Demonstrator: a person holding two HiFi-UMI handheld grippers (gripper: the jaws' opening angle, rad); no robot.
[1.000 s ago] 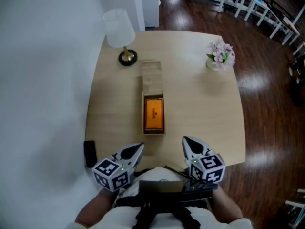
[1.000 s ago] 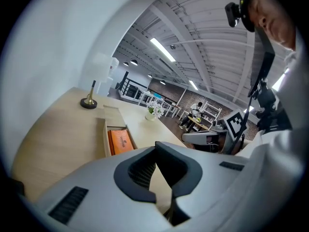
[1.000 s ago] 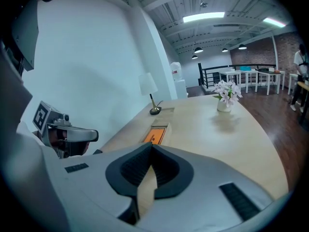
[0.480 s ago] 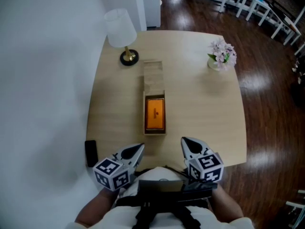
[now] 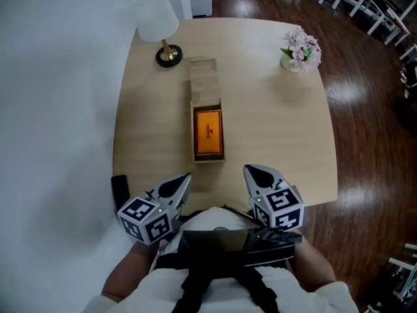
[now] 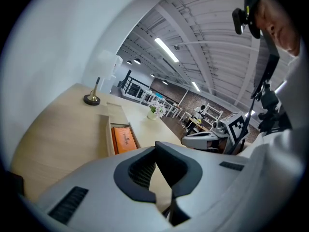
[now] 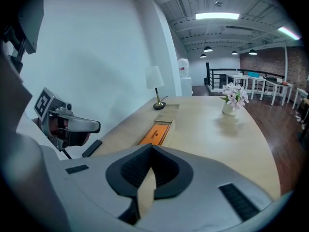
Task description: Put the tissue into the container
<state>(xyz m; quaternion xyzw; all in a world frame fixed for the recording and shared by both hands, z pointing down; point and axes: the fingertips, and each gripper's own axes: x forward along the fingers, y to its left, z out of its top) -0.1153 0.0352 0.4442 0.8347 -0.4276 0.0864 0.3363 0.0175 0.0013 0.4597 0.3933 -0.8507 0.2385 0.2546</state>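
Observation:
A long wooden container lies lengthwise in the middle of the table. An orange tissue pack lies flat in its near half, and its far half shows plain wood. My left gripper and right gripper hover over the table's near edge, apart from the container, one on each side of it. Both are shut with nothing between the jaws. The left gripper view shows the shut left gripper with the pack beyond it. In the right gripper view, the pack lies ahead of the right gripper.
A white table lamp stands at the far left corner and a vase of pink flowers at the far right. A black flat object lies at the near left edge. A white wall runs along the left, with dark wood floor to the right.
The head view has shifted, so the table and container sit higher in the frame. Both grippers remain shut at the near edge.

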